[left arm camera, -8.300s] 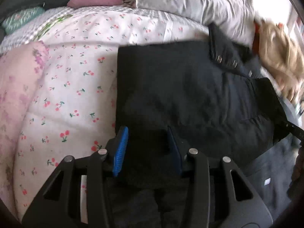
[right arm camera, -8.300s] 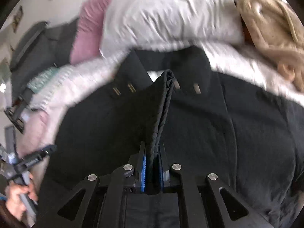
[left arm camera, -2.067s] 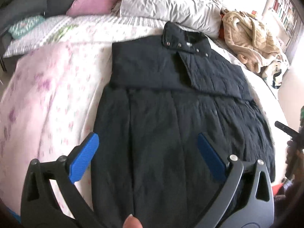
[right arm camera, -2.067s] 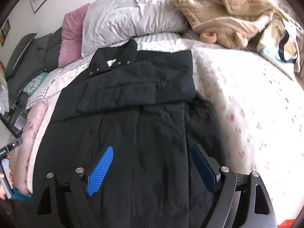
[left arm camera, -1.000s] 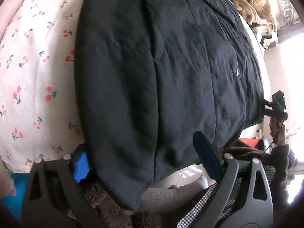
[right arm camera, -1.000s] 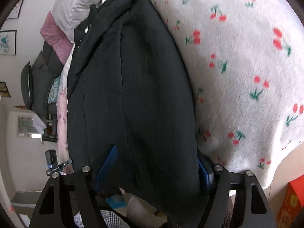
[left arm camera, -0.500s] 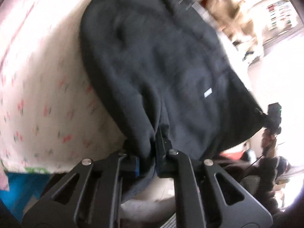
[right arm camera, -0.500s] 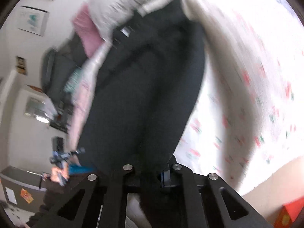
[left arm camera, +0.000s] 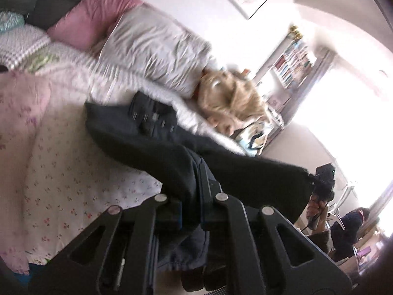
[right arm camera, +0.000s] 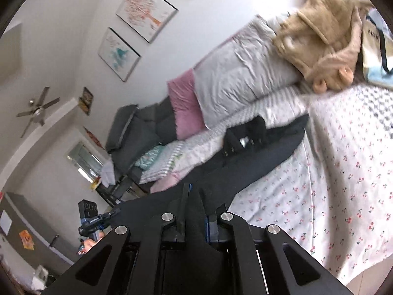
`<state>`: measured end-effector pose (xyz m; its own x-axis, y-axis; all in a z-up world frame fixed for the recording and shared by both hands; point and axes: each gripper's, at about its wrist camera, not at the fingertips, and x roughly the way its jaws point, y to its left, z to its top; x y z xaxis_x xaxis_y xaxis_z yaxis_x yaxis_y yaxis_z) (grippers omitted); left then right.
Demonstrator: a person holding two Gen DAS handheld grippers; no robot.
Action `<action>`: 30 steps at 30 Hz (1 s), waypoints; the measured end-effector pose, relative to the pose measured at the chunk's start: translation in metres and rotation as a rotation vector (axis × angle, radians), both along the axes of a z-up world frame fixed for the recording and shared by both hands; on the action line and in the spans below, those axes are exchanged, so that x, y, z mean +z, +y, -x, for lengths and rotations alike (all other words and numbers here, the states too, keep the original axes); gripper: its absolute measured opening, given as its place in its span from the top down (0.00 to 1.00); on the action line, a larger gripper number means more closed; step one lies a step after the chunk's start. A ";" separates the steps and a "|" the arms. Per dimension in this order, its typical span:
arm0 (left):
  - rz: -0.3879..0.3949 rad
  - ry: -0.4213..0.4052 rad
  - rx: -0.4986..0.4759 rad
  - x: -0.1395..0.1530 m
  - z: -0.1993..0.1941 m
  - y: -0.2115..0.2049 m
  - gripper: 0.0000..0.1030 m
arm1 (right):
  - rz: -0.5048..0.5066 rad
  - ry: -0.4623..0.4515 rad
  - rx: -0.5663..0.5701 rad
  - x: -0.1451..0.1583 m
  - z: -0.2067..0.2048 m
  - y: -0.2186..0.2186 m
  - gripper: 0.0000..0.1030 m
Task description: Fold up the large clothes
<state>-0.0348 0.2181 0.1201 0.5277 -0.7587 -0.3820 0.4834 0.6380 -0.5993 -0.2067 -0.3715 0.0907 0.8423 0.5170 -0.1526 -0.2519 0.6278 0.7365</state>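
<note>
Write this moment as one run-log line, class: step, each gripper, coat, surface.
step: lifting hem for fold | left gripper: shut on coat | right gripper: shut on coat | coat: hem raised, collar end on bed

The right gripper (right arm camera: 195, 204) pinches the black coat's (right arm camera: 258, 157) hem above the cherry-print bedspread (right arm camera: 343, 172).

1. I have the left gripper (left arm camera: 196, 184) and right gripper (right arm camera: 195, 204) each with jaws closed on the hem of the black quilted coat (left arm camera: 147, 145), raised above the near end of the cherry-print bed (left arm camera: 73, 172).
2. The coat's collar end lies on the bed farther off.
3. Behind it sits the grey crumpled pillow (right arm camera: 243, 73), with the pink pillow (right arm camera: 184, 103) to its left.
4. The tan fleece robe (right arm camera: 324, 36) lies to its right.
</note>
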 end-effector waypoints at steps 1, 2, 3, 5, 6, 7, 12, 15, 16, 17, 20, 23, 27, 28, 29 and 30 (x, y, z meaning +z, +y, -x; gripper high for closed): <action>0.013 -0.015 0.001 0.006 0.006 0.007 0.90 | 0.001 -0.015 -0.010 0.003 0.014 -0.002 0.92; 0.026 -0.037 0.002 0.014 0.017 0.015 0.90 | 0.004 -0.022 -0.017 0.006 0.021 -0.004 0.92; 0.036 -0.055 0.000 0.019 0.025 0.018 0.90 | 0.008 -0.034 -0.027 0.008 0.032 -0.009 0.92; 0.052 -0.095 -0.007 0.028 0.038 0.023 0.90 | 0.002 -0.061 -0.042 0.017 0.047 -0.015 0.92; 0.058 -0.115 -0.004 0.032 0.043 0.026 0.90 | -0.001 -0.069 -0.044 0.020 0.056 -0.018 0.92; 0.059 -0.123 0.000 0.035 0.044 0.026 0.89 | -0.006 -0.071 -0.059 0.023 0.057 -0.022 0.92; 0.002 -0.030 0.083 0.008 0.000 0.024 0.88 | -0.023 0.054 -0.122 0.010 0.013 -0.039 0.92; -0.051 0.065 0.157 -0.027 -0.052 0.013 0.88 | -0.037 0.186 -0.178 -0.025 -0.051 -0.043 0.92; -0.057 0.097 0.181 -0.039 -0.069 0.010 0.88 | -0.054 0.211 -0.189 -0.035 -0.067 -0.046 0.92; -0.065 0.134 0.211 -0.053 -0.093 0.005 0.88 | -0.069 0.239 -0.206 -0.047 -0.084 -0.048 0.92; -0.075 0.193 0.270 -0.078 -0.134 -0.002 0.88 | -0.061 0.329 -0.278 -0.074 -0.139 -0.053 0.92; -0.112 0.228 0.303 -0.102 -0.170 -0.014 0.88 | -0.065 0.385 -0.282 -0.107 -0.184 -0.054 0.92; -0.206 0.254 0.355 -0.148 -0.207 -0.028 0.83 | 0.000 0.501 -0.300 -0.151 -0.232 -0.047 0.87; -0.250 0.270 0.364 -0.163 -0.216 -0.031 0.80 | 0.022 0.531 -0.306 -0.159 -0.240 -0.045 0.83; -0.291 0.290 0.361 -0.173 -0.223 -0.034 0.78 | 0.039 0.557 -0.313 -0.167 -0.248 -0.043 0.81; -0.348 0.324 0.351 -0.185 -0.231 -0.038 0.73 | 0.048 0.578 -0.319 -0.175 -0.255 -0.043 0.79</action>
<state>0.1958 0.1798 -0.0652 0.5394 -0.3609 -0.7608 0.0357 0.9125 -0.4075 0.0483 -0.4150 -0.0844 0.7287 0.2370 -0.6425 0.3789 0.6419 0.6666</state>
